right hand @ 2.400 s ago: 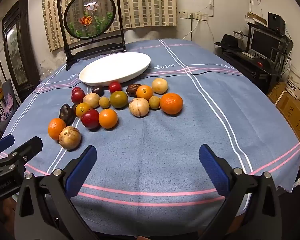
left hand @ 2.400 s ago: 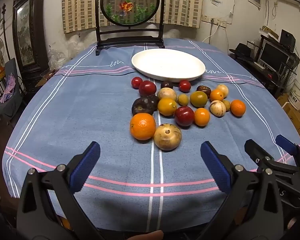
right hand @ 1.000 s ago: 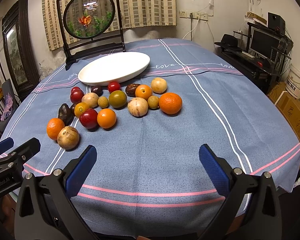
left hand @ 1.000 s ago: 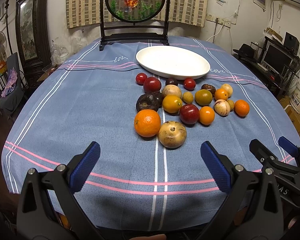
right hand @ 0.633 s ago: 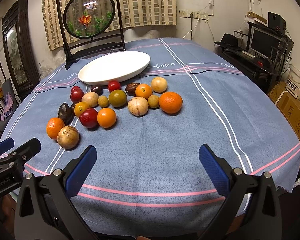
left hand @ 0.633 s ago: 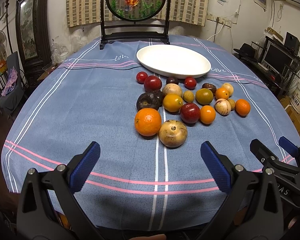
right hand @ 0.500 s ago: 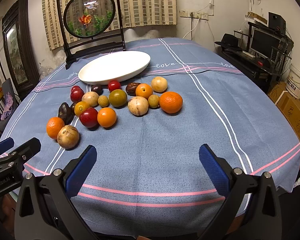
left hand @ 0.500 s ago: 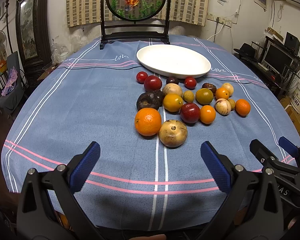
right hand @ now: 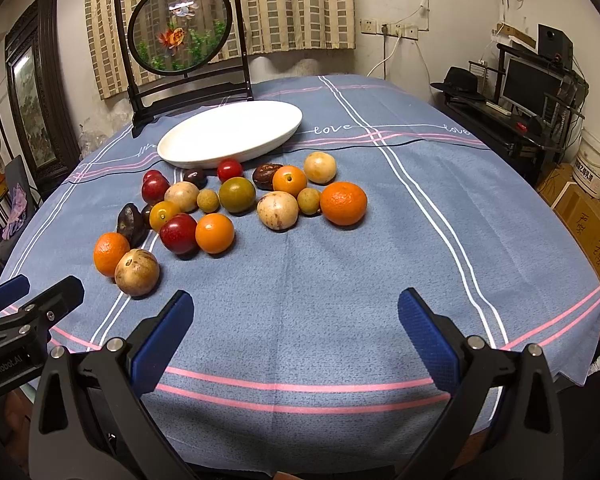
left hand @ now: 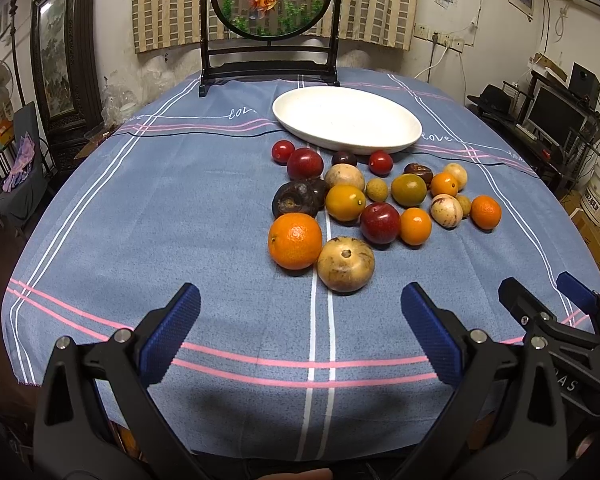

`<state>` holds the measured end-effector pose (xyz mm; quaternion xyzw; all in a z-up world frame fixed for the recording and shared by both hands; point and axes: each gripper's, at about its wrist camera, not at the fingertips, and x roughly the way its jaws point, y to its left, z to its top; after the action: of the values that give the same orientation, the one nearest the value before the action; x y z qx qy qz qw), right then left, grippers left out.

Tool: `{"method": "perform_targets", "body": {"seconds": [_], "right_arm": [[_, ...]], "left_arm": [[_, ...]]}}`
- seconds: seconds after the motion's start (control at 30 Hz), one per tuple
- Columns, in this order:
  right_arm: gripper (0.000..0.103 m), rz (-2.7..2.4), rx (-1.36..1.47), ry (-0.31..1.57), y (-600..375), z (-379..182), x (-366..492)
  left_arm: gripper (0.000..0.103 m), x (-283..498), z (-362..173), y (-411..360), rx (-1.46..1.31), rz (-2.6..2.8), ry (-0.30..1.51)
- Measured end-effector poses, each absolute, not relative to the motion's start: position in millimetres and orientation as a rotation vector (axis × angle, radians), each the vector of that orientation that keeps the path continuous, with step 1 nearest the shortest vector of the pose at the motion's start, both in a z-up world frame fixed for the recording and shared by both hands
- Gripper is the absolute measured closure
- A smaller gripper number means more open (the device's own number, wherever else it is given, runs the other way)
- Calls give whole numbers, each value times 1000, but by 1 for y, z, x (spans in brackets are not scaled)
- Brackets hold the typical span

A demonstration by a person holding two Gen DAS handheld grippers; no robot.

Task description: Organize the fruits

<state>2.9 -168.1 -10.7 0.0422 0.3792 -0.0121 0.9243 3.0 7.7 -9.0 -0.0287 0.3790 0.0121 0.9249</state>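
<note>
Both your grippers, left [left hand: 300, 316] and right [right hand: 294, 320], hang with fingers spread wide and empty above the near edge of the cloth [left hand: 180, 208], touching no fruit. Your left view puts the big orange [left hand: 295, 241] and tan fruit [left hand: 345, 264] just ahead; your right view shows them off to the left, with another orange [right hand: 343, 203] nearer its centre. Fruits lie clustered before the empty plate [left hand: 346, 120]; small dark ones at the back are hard to identify.
</note>
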Motion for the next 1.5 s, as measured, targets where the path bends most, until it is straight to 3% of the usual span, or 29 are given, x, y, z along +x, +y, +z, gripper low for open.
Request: {"method": "perform_targets", "body": {"seconds": [1.0, 1.5], "right_arm": [[1, -13, 79, 789, -175, -21, 5], [1, 151, 188, 810, -199, -46, 32]], "left_arm": [[2, 6, -22, 12, -46, 17, 805], [2, 49, -40, 43, -25, -58, 866]]}}
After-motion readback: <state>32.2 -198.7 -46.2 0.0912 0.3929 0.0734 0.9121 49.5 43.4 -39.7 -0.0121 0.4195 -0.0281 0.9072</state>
